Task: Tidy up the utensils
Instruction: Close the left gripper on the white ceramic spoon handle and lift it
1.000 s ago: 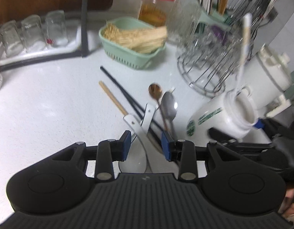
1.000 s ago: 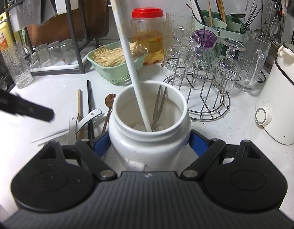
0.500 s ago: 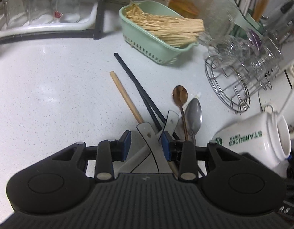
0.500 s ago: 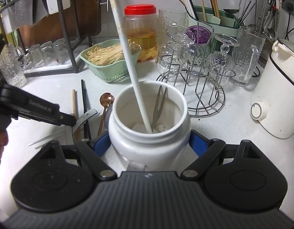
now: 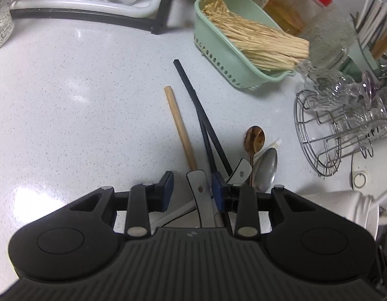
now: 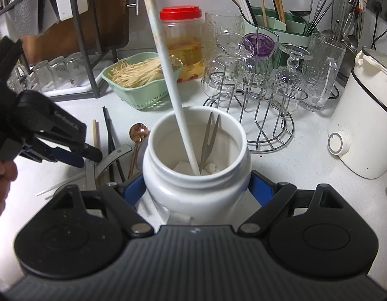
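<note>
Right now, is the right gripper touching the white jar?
Touching. The right wrist view shows the white jar wedged in the right gripper, with both blue pads pressed against its sides.

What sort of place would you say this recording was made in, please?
Most likely a home kitchen counter. A dish rack of glasses stands at the back, a green caddy of chopsticks and utensils sits behind a wire stand of glassware, and loose spoons and chopsticks lie on the white countertop.
</note>
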